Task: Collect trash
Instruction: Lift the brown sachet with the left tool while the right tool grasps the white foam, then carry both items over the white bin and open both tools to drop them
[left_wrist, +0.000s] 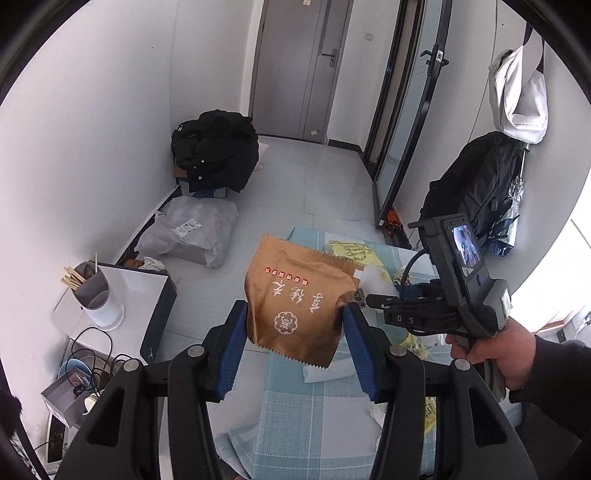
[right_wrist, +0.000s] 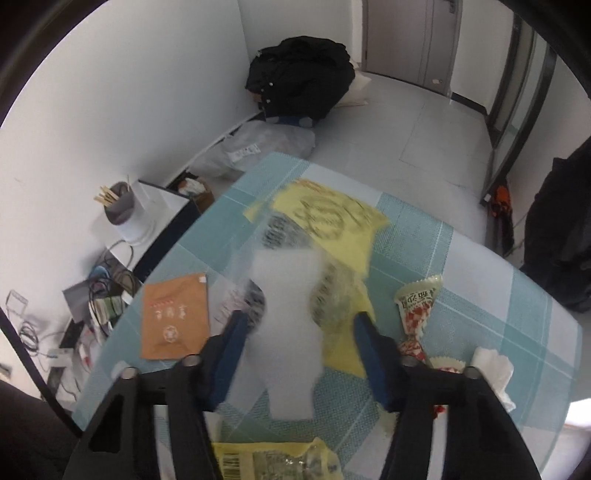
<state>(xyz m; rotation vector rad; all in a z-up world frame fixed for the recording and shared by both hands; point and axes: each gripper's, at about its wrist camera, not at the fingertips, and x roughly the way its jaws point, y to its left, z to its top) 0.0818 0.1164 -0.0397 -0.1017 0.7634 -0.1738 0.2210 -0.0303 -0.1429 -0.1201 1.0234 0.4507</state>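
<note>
A brown-orange snack wrapper (left_wrist: 299, 280) hangs above the checked tablecloth (left_wrist: 295, 413), and my left gripper (left_wrist: 294, 308) is shut on its lower edges. My right gripper (left_wrist: 373, 301), held by a hand (left_wrist: 495, 354), reaches in from the right. In the blurred right wrist view a white-centred clear wrapper (right_wrist: 286, 295) lies between the pads of my right gripper (right_wrist: 300, 318); whether they press on it is unclear. Around it on the cloth (right_wrist: 461, 258) lie a yellow bag (right_wrist: 332, 214), a second orange wrapper (right_wrist: 173, 317), a red-and-white wrapper (right_wrist: 417, 302) and a tissue (right_wrist: 495, 365).
A yellow barcode wrapper (right_wrist: 266, 458) lies at the table's near edge. Left of the table stand a chopstick holder (left_wrist: 98, 295) on a box and tangled cables (left_wrist: 92, 354). A black jacket pile (left_wrist: 216, 151) and a grey parcel (left_wrist: 188, 229) sit by the wall, and a backpack (left_wrist: 476, 177) hangs on the right.
</note>
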